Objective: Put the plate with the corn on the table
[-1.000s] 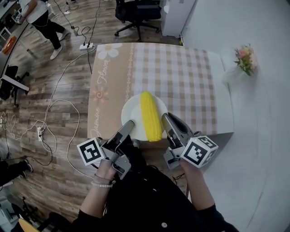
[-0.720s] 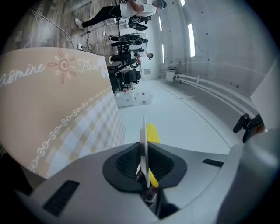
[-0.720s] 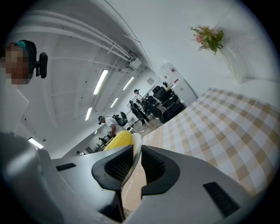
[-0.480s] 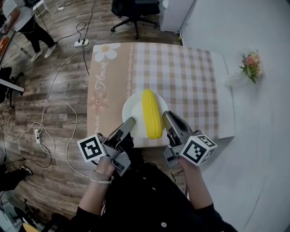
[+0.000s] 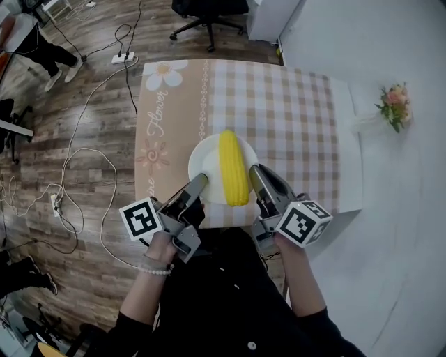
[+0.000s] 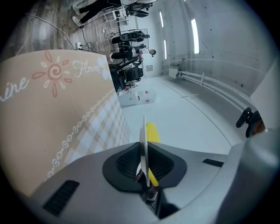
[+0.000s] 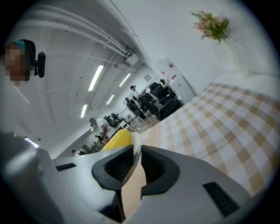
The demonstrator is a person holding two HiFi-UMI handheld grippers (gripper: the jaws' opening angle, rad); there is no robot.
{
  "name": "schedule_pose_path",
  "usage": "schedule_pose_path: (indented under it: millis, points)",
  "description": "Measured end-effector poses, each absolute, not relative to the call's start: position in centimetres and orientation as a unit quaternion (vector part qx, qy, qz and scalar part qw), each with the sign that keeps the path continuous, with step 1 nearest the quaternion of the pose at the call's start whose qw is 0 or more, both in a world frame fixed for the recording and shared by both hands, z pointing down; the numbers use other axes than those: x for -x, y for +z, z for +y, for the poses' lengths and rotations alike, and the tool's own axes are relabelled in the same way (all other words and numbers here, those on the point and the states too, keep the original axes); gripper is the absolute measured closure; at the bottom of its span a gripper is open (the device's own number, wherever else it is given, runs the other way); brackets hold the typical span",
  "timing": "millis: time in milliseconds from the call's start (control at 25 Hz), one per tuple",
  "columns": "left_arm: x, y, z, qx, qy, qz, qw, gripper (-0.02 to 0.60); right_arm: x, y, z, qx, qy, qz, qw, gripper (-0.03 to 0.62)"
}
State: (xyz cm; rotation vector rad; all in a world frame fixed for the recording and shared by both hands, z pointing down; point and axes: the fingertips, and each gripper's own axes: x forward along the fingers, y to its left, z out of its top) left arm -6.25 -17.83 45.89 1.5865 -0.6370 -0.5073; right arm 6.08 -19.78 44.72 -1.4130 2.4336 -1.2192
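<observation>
A white plate (image 5: 205, 164) carries a yellow corn cob (image 5: 233, 167) lying lengthwise, over the near part of the checked tablecloth table (image 5: 293, 111). My left gripper (image 5: 198, 183) is shut on the plate's near-left rim, and my right gripper (image 5: 256, 174) is shut on its near-right rim. In the left gripper view the thin plate edge (image 6: 143, 144) stands between the pads, with the corn (image 6: 152, 133) behind it. In the right gripper view the plate rim (image 7: 135, 153) is pinched between the pads, the corn (image 7: 118, 139) to its left. Whether the plate touches the cloth I cannot tell.
A small vase of flowers (image 5: 394, 104) stands on the white ledge to the table's right. A black office chair (image 5: 209, 10) is beyond the far edge. Cables (image 5: 83, 160) trail over the wooden floor at left, where a person (image 5: 35, 35) stands.
Both grippers have carried the plate and corn forward, further in over the table from its near edge, and somewhat lower. Their grip on the rim is unchanged.
</observation>
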Motion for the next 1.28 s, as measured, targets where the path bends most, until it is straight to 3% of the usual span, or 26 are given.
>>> schedule_pose_path:
  millis: [1280]
  points:
    - [5.5,52.4,-19.3,-0.694,-0.109,-0.380,0.602,0.552,-6.6,51.2,-22.3,0.391,-0.429,0.813,-0.053,0.519]
